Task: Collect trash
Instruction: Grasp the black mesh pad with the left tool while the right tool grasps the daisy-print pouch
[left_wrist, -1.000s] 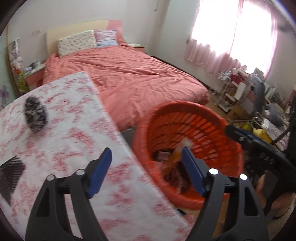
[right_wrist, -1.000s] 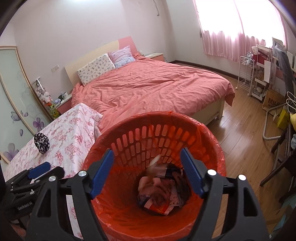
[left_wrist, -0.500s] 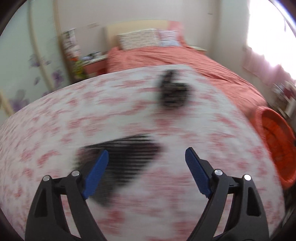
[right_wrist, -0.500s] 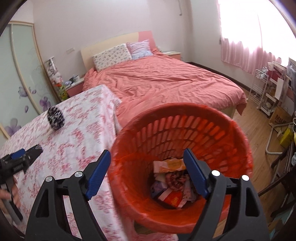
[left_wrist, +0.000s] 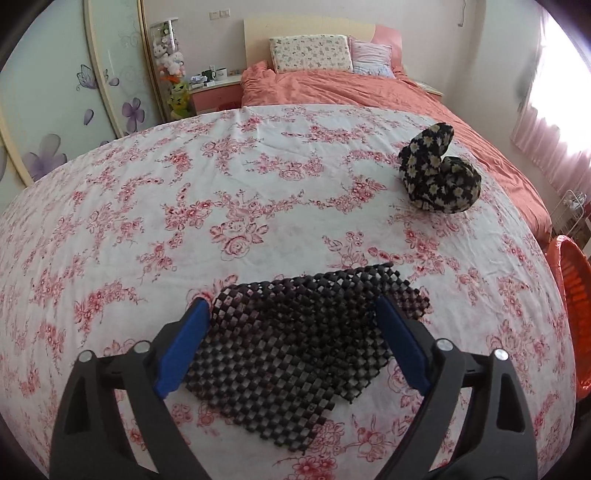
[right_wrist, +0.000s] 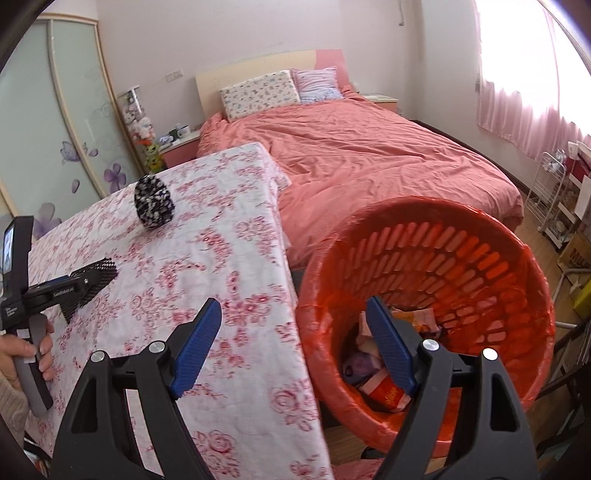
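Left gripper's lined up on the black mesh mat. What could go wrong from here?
1. The mesh mat lies flat on the tablecloth; the open left gripper may pinch cloth with it and drag it.
2. The mat is limp and wide; it may catch on the bin rim.
3. The floral bundle could be missed.

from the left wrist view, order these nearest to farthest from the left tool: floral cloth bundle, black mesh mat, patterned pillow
1. black mesh mat: on the table, between the open fingers of the left tool.
2. floral cloth bundle: farther back, on the table's right side.
3. patterned pillow: farthest, at the head of the bed.
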